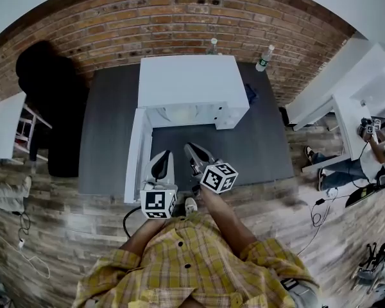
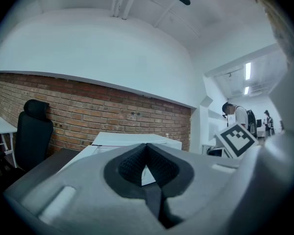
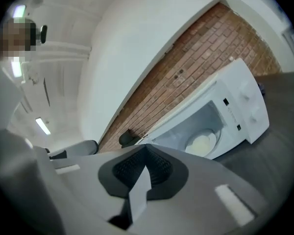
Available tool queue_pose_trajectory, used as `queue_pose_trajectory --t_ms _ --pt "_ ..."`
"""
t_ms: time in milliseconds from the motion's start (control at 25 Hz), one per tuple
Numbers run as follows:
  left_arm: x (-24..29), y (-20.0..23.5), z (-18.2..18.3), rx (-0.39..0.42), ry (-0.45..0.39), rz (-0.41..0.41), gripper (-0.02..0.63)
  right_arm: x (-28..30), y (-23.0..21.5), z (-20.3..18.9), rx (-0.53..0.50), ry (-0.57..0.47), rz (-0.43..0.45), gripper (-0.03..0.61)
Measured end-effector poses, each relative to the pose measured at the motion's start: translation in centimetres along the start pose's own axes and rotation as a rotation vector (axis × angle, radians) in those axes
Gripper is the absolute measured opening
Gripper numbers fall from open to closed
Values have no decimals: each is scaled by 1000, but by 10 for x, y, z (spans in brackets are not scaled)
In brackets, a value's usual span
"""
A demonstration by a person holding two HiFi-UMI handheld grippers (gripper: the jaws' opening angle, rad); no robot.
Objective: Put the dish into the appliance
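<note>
Looks like the dish (image 3: 202, 143) has already been set inside the microwave (image 1: 186, 82), on its floor. The door (image 1: 135, 156) is swung wide open, so only shutting it seems to be left. Just in front of the microwave, the left gripper (image 1: 160, 164) is seen closed on nothing, and the right gripper (image 1: 194, 153) is all but closed, nothing held either.
</note>
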State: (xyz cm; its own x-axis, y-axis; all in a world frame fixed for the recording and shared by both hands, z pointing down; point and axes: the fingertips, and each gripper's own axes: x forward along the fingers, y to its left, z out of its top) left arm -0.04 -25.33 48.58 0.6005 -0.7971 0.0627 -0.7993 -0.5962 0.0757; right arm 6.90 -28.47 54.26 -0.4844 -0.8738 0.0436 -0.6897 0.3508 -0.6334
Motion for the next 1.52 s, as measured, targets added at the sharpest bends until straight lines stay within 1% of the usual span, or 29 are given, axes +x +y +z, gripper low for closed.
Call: queue_pose_trajectory --t_ms 240,440,640,880,1520 --pt "-4 -2 1 -6 -7 -3 -3 -14 25 17 -184 -12 -3 0" --pt "-5 -5 -3 -3 3 -9 -3 -27 37 22 -369 -10 -54 2" --pt "-9 -5 -2 6 0 -10 -3 -37 47 28 -470 -21 -75 2" --pt "-13 -7 -4 8 5 -17 -3 -45 53 27 -517 -18 -93 2" --pt "-15 -11 -4 5 -2 -35 -3 -54 51 26 -512 -28 -123 2"
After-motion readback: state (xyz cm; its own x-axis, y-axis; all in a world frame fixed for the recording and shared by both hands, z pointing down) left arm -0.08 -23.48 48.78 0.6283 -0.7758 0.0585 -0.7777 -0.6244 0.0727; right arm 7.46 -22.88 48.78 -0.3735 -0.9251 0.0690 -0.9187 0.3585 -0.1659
